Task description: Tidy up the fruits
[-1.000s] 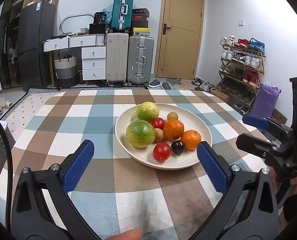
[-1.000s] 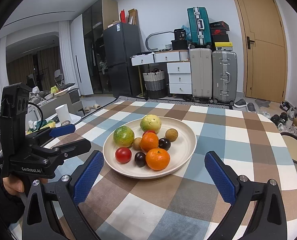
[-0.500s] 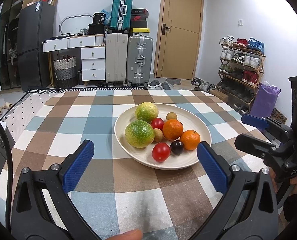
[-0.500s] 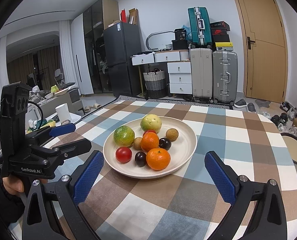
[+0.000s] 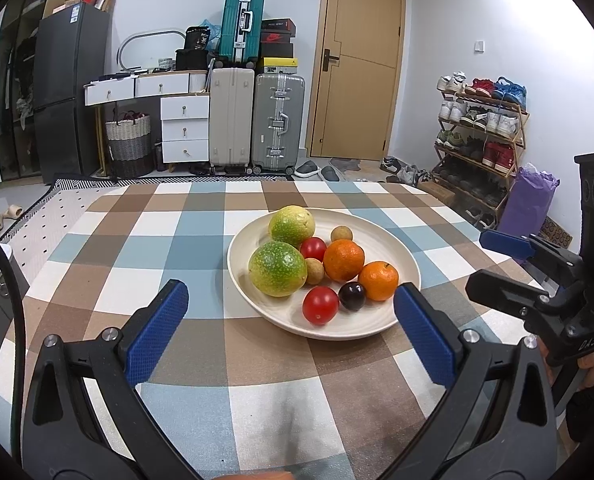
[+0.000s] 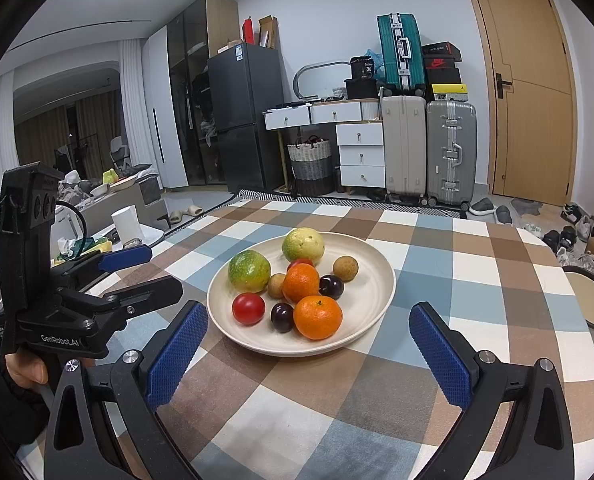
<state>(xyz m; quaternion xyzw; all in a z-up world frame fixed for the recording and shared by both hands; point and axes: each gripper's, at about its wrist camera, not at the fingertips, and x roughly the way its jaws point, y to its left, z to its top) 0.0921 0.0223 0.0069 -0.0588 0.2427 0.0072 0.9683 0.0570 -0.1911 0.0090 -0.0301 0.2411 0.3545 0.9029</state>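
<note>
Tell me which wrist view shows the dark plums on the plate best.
The right wrist view: both dark plums show there, one at the front beside the near orange, the other behind it. The left wrist view shows only one plum on the plate; oranges seem to hide the second.

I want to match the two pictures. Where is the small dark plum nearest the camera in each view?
Left wrist: dark plum, front of plate, between tomato and orange.
Right wrist: dark plum, front, between tomato and orange.
Shared landmark: teal suitcase.
</note>
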